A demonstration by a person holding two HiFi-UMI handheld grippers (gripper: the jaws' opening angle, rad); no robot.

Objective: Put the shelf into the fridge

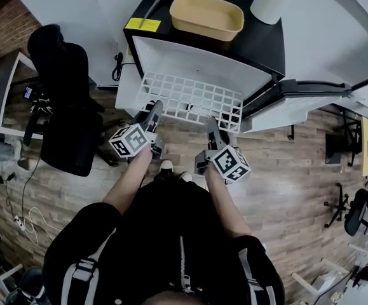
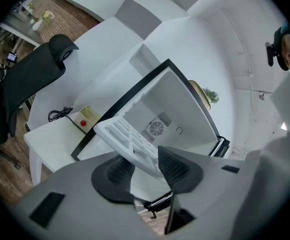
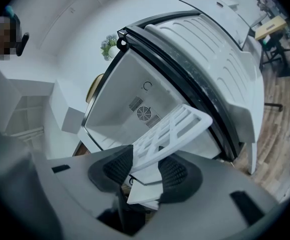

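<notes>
1. Left gripper [image 2: 147, 165]: its fingers [image 2: 118, 173] are clenched on the near edge of the white grid shelf [image 2: 127, 140]. The edge sits right betw the pads.
2. Right gripper [image 3: 146, 173]: same story. Fingers [image 3: 177, 174] are clamped on the shelf's near edge at the other corner, and the grid runs out ahead of the fingertips, tilted.
3. So it's a two-handed hold, one gripper per near corner. The shelf is in the air, spanning from one set of fingers to the other and out beyond both.
4. Fridge [image 1: 196, 59] is dead ahead of the fingertips, sitting on a white bench [image 2: 49, 134]. The door [image 3: 220, 49] is swung wide open, out past the right fingers' outer side.
5. Inside looks bare: the back wall w/ fan grille [image 2: 157, 129] shows just past the shelf's far end. No other rack is visible in there.
6. Done so far, by my read: the door is open, the shelf is gripped, and it's up at the fridge mouth. That's approx halfway.
7. From the head view the far edge looks about level w/ the opening's lower lip. Can't tell if it has crossed inside.
8. Left to do, I'd say: level the tilt, line it up w/ the side ledges (can't make those out), slide it fwd off the fingertips' line, then let go.
9. The bowl [image 1: 206, 14] on top of the fridge and the chair [image 1: 69, 100] off the left fingers' outer side are both well apart from the shelf, so prob no bother.
</notes>
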